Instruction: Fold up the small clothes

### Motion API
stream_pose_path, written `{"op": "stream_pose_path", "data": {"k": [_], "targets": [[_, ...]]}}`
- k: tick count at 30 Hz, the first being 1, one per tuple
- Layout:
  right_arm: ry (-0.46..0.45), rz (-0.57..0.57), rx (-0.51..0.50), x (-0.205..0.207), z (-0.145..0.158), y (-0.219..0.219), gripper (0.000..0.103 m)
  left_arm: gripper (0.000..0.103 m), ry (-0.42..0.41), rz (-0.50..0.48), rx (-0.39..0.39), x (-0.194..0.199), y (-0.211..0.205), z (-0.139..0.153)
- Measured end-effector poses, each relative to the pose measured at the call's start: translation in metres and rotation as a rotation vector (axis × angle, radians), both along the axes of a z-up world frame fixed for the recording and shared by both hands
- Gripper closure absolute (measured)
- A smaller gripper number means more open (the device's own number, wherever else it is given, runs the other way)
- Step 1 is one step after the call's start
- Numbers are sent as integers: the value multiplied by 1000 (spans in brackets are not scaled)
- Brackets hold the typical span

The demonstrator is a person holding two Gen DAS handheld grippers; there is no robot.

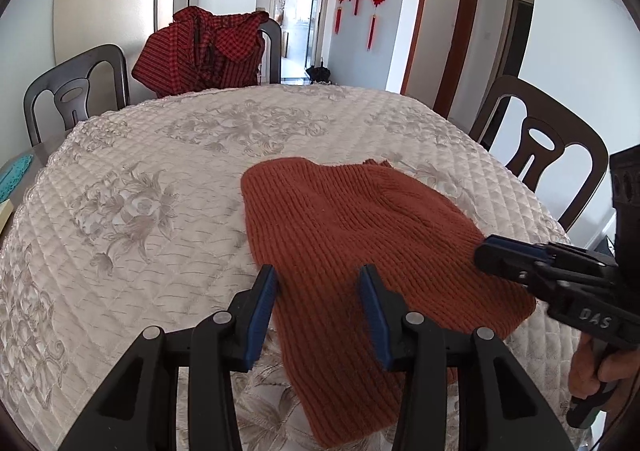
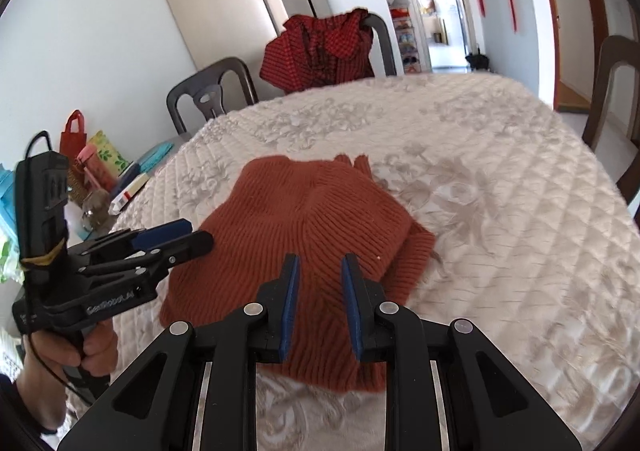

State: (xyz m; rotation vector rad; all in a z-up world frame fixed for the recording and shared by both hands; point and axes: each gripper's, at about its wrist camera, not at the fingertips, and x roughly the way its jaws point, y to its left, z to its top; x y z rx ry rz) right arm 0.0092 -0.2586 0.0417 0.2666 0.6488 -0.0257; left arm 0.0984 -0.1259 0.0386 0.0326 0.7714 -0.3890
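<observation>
A rust-orange ribbed knit garment [image 1: 352, 239] lies partly folded on the quilted white tablecloth [image 1: 160, 187]; it also shows in the right wrist view [image 2: 304, 219]. My left gripper [image 1: 320, 275] is open, fingers hovering over the garment's near left edge, holding nothing. It shows from the side in the right wrist view [image 2: 188, 237]. My right gripper [image 2: 319, 263] is open just above the garment's near part, empty. In the left wrist view it [image 1: 486, 251] enters from the right over the garment's right edge.
A red checked garment [image 1: 204, 51] hangs on a chair at the table's far side. Dark wooden chairs [image 1: 556, 147] stand around the table. Bags, a bottle and boxes [image 2: 96, 179] sit off the table's left edge.
</observation>
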Motion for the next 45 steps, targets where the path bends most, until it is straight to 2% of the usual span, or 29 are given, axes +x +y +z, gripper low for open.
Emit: {"op": "stream_pose_path", "data": {"k": [3, 16, 17, 19, 20, 26, 27, 29, 32, 45], "targets": [[32, -9, 8, 10, -13, -5, 81, 57, -8, 4, 17, -1, -3, -2], [19, -22, 35, 3, -5, -9, 81, 57, 0, 6, 1, 2, -1, -1], [18, -28, 34, 3, -4, -10, 79, 57, -2, 10, -2, 3, 0, 0], [17, -49, 29, 4, -2, -13, 67, 57, -6, 20, -9, 4, 3, 3], [16, -59, 29, 4, -2, -14, 56, 57, -7, 26, -13, 5, 5, 4], [25, -95, 77, 8, -9, -23, 53, 57, -5, 67, -28, 11, 18, 5], [26, -97, 86, 8, -10, -24, 44, 57, 0, 70, -31, 12, 19, 4], [38, -102, 110, 10, -15, -28, 32, 57, 17, 68, -48, 15, 22, 0], [77, -101, 165, 14, -26, -36, 31, 57, 37, 60, -71, 18, 23, -5], [34, -66, 317, 18, -26, -53, 31, 51, 111, 26, -144, 23, 19, -19]]}}
